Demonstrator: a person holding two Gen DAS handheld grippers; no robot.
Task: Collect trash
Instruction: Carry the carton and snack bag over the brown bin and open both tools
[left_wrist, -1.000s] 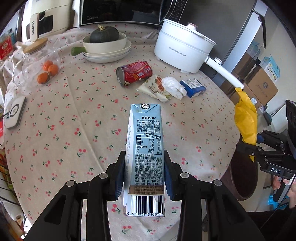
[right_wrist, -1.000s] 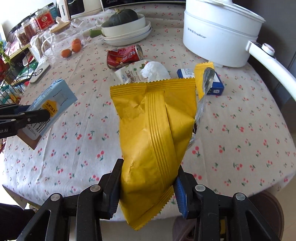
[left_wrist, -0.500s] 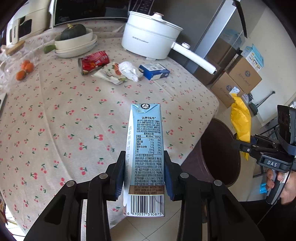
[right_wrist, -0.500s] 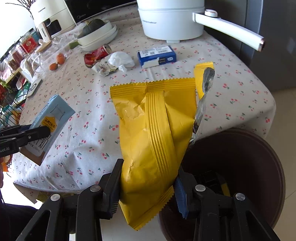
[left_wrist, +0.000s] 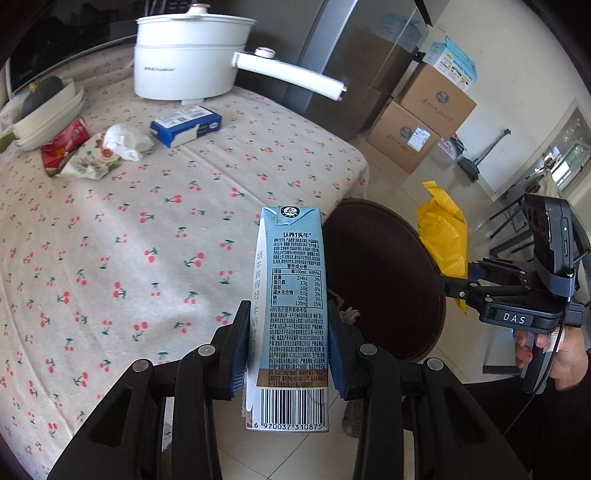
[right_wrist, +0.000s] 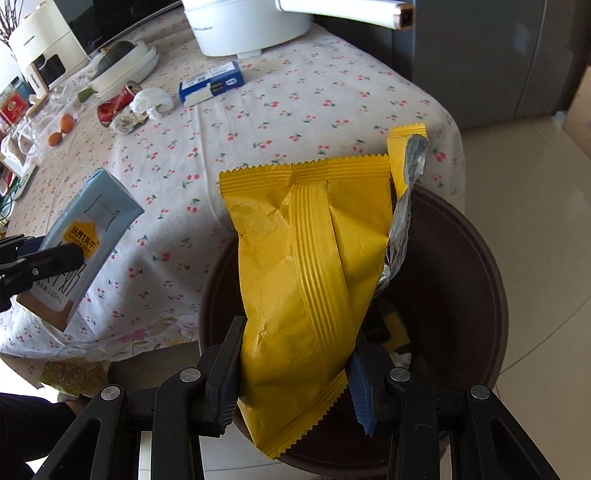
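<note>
1. Yellow snack bag (right_wrist: 306, 280) is hanging over the dark brown trash bin (right_wrist: 476, 266), w/ the right claw (right_wrist: 295, 373) clamping its lower half on both sides; torn strip w/ foil lining is sticking up at the bag's top right.
2. Light-blue milk carton (left_wrist: 290, 314) is sitting upright in the left claw (left_wrist: 286, 350), pads pressing both its sides, barcode end nearest the camera. It's hovering over the worktop (left_wrist: 110, 240) edge, just beside the bin (left_wrist: 380, 280).
3. A hand (left_wrist: 554, 350) is gripping the right claw's handle at the far right of the left view.
4. Some trash is already lying in the bin's bottom.
5. Still lying on the cherry-print cloth: blue-white box (right_wrist: 210, 86), crumpled white tissue (right_wrist: 151, 101), printed wrapper (left_wrist: 92, 160), red can (left_wrist: 64, 142).
6. White electric pot (left_wrist: 186, 59) is standing behind these, handle reaching out past the worktop edge.
</note>
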